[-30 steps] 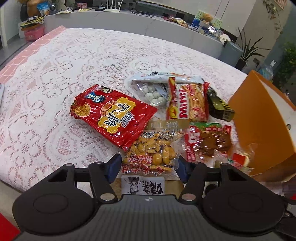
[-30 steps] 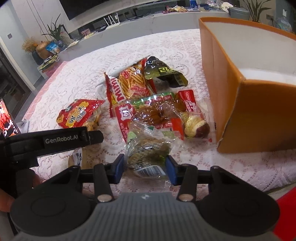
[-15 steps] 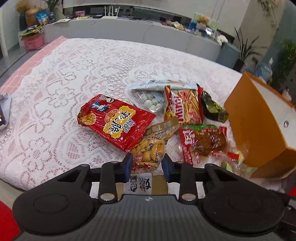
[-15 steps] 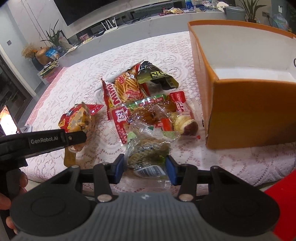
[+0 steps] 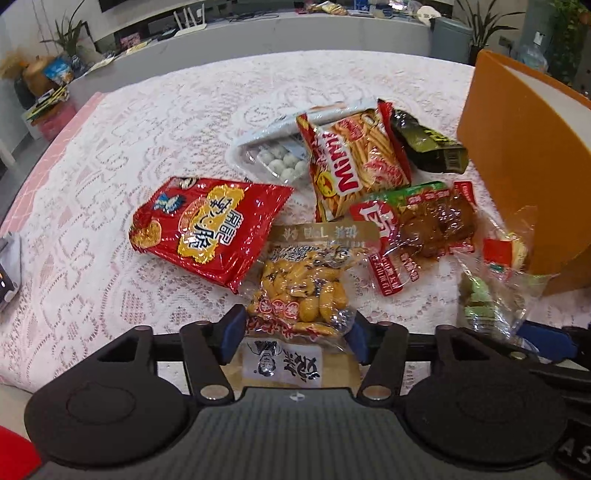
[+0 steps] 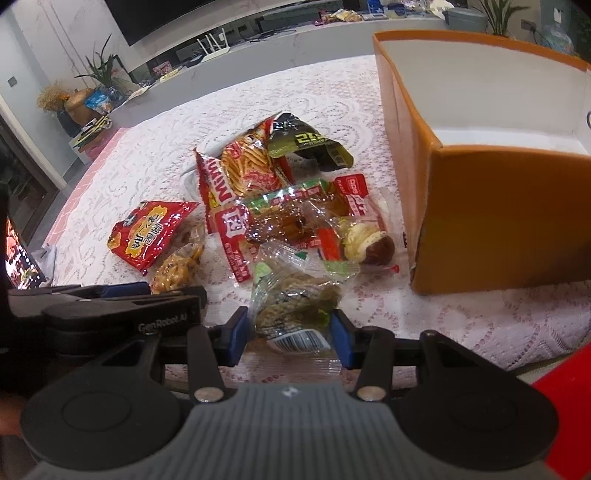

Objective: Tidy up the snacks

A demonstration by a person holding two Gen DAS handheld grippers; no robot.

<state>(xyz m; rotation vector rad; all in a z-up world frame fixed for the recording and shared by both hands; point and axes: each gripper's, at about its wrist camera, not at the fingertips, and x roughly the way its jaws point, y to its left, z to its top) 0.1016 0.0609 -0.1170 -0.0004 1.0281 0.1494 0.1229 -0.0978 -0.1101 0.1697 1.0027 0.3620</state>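
Observation:
A clear bag of yellow beans (image 5: 299, 291) lies on the lace cloth between the blue pads of my left gripper (image 5: 295, 336). Its jaws are opening and stand just off the bag's sides. My right gripper (image 6: 289, 338) is shut on a clear bag of green snacks (image 6: 295, 306), which also shows at the right of the left wrist view (image 5: 484, 295). Beyond them lie a red chip bag (image 5: 207, 229), a striped stick-snack bag (image 5: 354, 166), a brown meat pack (image 5: 424, 225) and a dark green packet (image 5: 428, 147). The orange box (image 6: 498, 221) stands open at the right.
A bag of white balls (image 5: 277, 158) lies behind the stick snacks, and a small cake packet (image 6: 365, 243) sits by the box's near corner. A phone (image 5: 7, 273) rests at the table's left edge. A grey counter (image 5: 258, 33) runs behind the table.
The left gripper squeezed the bean bag, then widened again, and it rolled and shifted to the right. The right gripper has kept its grip and its place.

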